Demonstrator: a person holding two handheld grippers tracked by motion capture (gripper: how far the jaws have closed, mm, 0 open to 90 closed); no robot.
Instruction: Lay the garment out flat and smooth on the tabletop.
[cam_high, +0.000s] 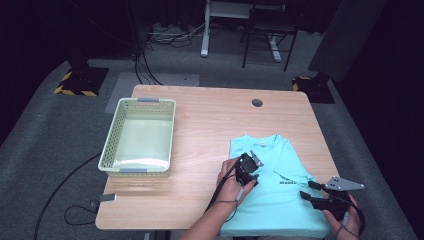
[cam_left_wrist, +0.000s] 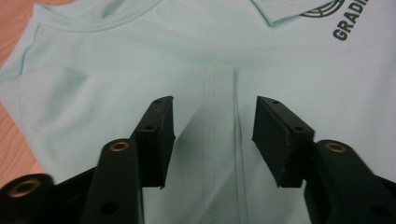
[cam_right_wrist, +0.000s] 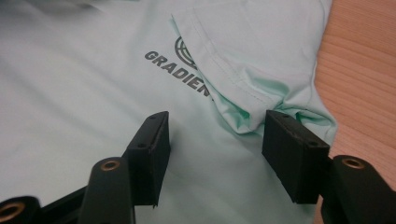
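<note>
We saw the mint-green T-shirt (cam_high: 275, 195) lying flat at the near right corner of the desk (cam_high: 210, 125), its hem reaching the near edge and its collar pointing toward the far edge. The left tongs (cam_high: 248, 166) hovered over the shirt's left shoulder area, near its left edge. In the left gripper view the left tongs (cam_left_wrist: 213, 135) stood apart with a folded sleeve (cam_left_wrist: 217, 116) between the pads, which did not press on it. The right tongs (cam_high: 311, 191) sat at the shirt's right side, by the desk's right edge. In the right gripper view they (cam_right_wrist: 215, 149) were parted around a bunched sleeve fold (cam_right_wrist: 243, 112), the right pad just beside it. A pale basket (cam_high: 139, 137) stood near the left edge, well apart from the shirt.
</note>
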